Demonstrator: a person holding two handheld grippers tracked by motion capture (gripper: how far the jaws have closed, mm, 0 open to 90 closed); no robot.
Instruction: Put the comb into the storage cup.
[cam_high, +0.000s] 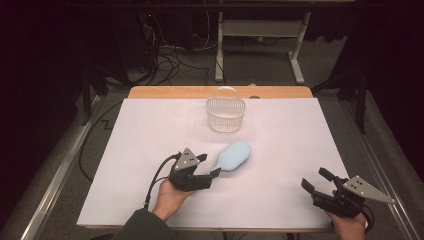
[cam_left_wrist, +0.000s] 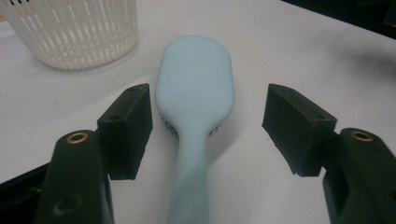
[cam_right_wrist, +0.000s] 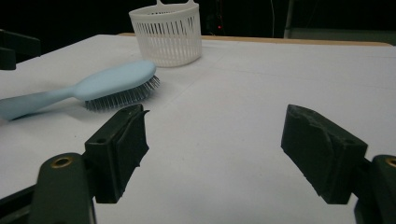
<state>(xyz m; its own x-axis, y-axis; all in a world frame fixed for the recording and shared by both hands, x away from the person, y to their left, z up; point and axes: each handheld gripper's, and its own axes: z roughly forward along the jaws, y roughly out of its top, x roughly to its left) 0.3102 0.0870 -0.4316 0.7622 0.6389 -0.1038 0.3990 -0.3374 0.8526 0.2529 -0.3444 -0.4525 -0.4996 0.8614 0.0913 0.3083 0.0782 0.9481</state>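
Observation:
A light blue hairbrush (cam_high: 234, 156) lies bristles down on the white sheet, its handle pointing toward my left gripper (cam_high: 208, 165). In the left gripper view the brush (cam_left_wrist: 195, 88) runs up the middle. Its handle sits between the jaws of that gripper (cam_left_wrist: 208, 128), which stand wide apart, open, with neither pad touching it. My right gripper (cam_high: 315, 179) rests near the front right corner, open and holding nothing. In the right gripper view its jaws (cam_right_wrist: 215, 149) frame bare sheet, with the brush (cam_right_wrist: 112, 84) off to the left.
A white slatted basket (cam_high: 226, 114) stands upright behind the brush, near the table's far edge, and appears again (cam_left_wrist: 74, 32) (cam_right_wrist: 166, 35) in both gripper views. The white sheet (cam_high: 280, 140) covers a wooden table. Cables and a desk frame lie on the floor beyond.

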